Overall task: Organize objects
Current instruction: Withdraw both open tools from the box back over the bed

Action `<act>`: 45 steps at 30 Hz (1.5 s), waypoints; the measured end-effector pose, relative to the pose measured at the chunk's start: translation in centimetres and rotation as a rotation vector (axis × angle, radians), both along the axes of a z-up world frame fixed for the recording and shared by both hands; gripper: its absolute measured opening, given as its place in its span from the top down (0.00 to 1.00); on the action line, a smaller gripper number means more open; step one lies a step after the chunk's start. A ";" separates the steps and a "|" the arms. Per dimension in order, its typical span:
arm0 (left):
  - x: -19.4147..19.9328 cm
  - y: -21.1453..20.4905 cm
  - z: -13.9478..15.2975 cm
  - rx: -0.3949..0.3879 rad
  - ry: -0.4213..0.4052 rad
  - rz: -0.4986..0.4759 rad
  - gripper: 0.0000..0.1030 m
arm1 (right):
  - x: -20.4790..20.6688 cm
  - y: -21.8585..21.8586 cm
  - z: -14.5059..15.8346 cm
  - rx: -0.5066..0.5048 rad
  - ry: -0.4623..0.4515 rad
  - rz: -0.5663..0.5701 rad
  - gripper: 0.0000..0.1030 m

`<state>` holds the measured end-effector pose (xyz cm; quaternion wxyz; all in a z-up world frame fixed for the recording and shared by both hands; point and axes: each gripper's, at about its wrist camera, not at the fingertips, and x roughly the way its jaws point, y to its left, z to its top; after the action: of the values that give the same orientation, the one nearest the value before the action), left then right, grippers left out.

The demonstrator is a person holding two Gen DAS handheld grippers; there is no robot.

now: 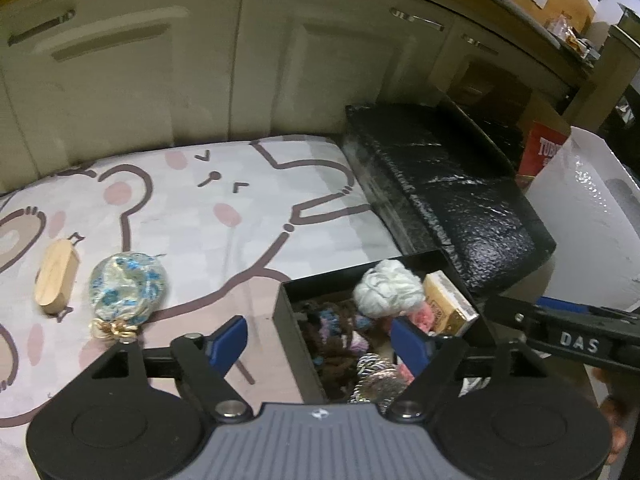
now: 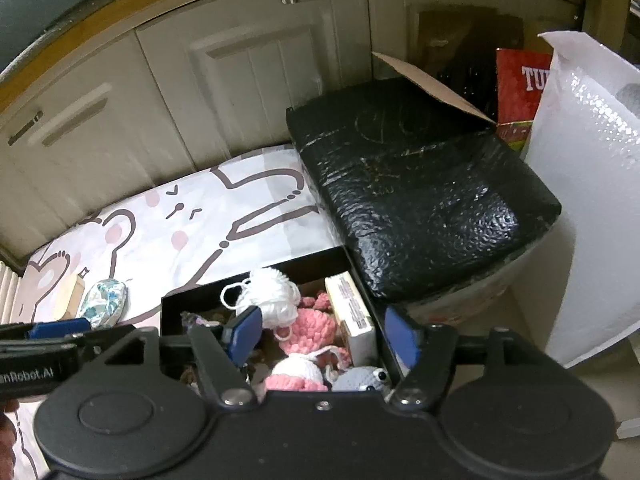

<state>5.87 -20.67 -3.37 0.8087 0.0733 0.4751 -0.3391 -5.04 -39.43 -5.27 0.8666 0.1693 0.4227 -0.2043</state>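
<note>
Both grippers, left gripper (image 1: pixel 318 340) and right gripper (image 2: pixel 326 334), hang over the black box (image 1: pixel 298 344) with jaws spread, holding nothing. Next comes grabbing the shiny pouch (image 1: pixel 127 286) or wooden block (image 1: pixel 56 282), I think.

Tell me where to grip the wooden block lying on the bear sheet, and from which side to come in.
Grip the wooden block across its narrow width, at mid-length, coming down from above with the left gripper, whose jaws are open and empty. It lies flat, long and slim, and its long sides look free; the wrapped pouch sits just beside it, so keep that finger close in.
</note>
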 end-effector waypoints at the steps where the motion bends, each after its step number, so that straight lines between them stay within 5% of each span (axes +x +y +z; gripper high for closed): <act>1: 0.0 0.2 0.0 0.003 -0.004 0.005 0.18 | -0.1 0.2 0.1 -0.008 0.001 0.003 0.28; 10: 0.0 1.6 0.2 0.029 -0.038 0.034 0.01 | -1.0 1.0 0.8 -0.047 -0.010 -0.005 0.09; 20: 0.1 2.9 0.0 0.063 -0.059 0.065 0.00 | -1.5 2.0 1.2 -0.093 -0.010 0.006 0.00; 45: 1.2 7.8 0.3 0.056 -0.080 0.137 0.00 | -0.7 4.6 1.3 -0.123 -0.011 0.017 0.00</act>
<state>7.04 -12.83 -3.07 0.8458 0.0770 0.4556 -0.2665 -5.79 -34.79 -3.99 0.8793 0.1132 0.4061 -0.2218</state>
